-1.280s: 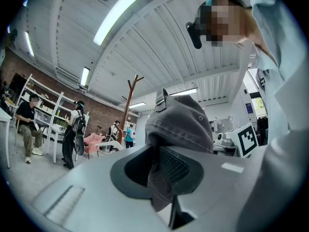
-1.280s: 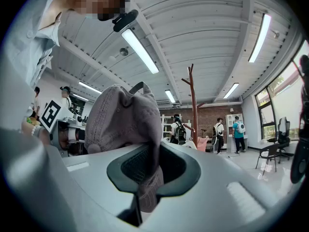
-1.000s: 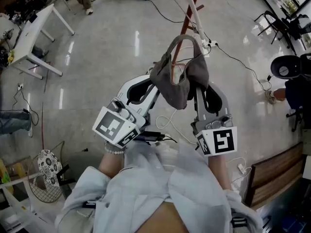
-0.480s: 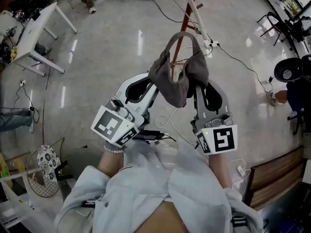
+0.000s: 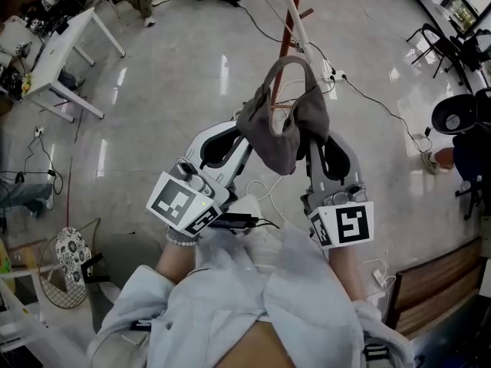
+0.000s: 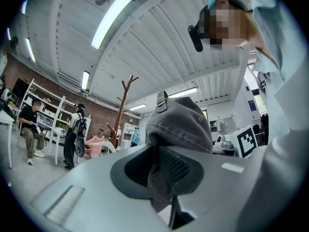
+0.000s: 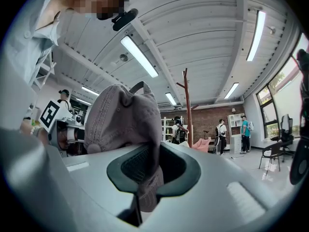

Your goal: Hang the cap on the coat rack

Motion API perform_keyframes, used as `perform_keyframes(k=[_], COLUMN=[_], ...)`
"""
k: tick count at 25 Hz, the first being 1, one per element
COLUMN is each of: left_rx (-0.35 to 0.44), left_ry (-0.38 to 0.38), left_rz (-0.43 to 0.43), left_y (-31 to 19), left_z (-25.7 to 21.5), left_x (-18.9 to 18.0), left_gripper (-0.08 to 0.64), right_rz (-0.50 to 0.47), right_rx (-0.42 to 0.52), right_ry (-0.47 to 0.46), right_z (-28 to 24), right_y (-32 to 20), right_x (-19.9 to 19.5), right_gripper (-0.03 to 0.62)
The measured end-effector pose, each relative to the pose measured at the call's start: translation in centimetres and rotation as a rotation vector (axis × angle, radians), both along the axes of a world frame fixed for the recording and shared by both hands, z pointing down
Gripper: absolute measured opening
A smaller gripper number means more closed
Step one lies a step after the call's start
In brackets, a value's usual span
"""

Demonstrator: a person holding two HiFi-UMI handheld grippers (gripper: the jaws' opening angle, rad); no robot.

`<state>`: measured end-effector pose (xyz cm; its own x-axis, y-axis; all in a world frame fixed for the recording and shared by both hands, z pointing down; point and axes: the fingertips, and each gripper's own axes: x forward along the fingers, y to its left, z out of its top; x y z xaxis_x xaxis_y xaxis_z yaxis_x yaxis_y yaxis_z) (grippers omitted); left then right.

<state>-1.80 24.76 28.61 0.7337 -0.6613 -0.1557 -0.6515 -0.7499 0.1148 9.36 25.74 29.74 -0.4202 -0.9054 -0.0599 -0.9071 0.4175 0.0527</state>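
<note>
Polished floor: coat rack (image 5: 288, 21) is standing straight ahead of cap (image 5: 280, 140); fingers of left gripper (image 5: 247, 133) and right gripper (image 5: 313, 140) are clenching its opposite sides.

Left hand-held gripper (image 5: 247, 134): pale grey moulded shell; dark oval recess with ribbed black pads (image 6: 172, 166).
Right hand-held gripper (image 5: 315, 134): same grey shell and dark recess.
Left marker cube (image 5: 181, 201): white faces with black square patterns.
Right marker cube (image 5: 344, 224): white, with a black square pattern.
Cable (image 5: 244, 221): black, thin, by the left marker cube.
Shirt (image 5: 230, 297): loose, pale blue-grey, long sleeves.
Bracelet (image 5: 180, 240): pale, possibly beaded, on the left wrist.
Head camera (image 6: 195, 31): small, black.
</note>
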Motion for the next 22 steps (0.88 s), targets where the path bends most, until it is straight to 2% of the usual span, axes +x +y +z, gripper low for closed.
perform_keyframes(k=[11,22], left_rx=[0.026,0.038], left_ry=[-0.008,0.001], left_rz=[-0.013,0.002], left_y=[-0.6,-5.5], left_z=[-0.2,-0.1], left_x=[0.2,0.1], left_gripper=[0.037,0.037], right_rz=[-0.006,0.018], right_rx=[0.024,0.033], right_ry=[-0.006,0.003], right_z=[-0.1,-0.1], right_y=[-0.7,-5.3], right_x=[0.2,0.1], right_gripper=[0.048,0.048])
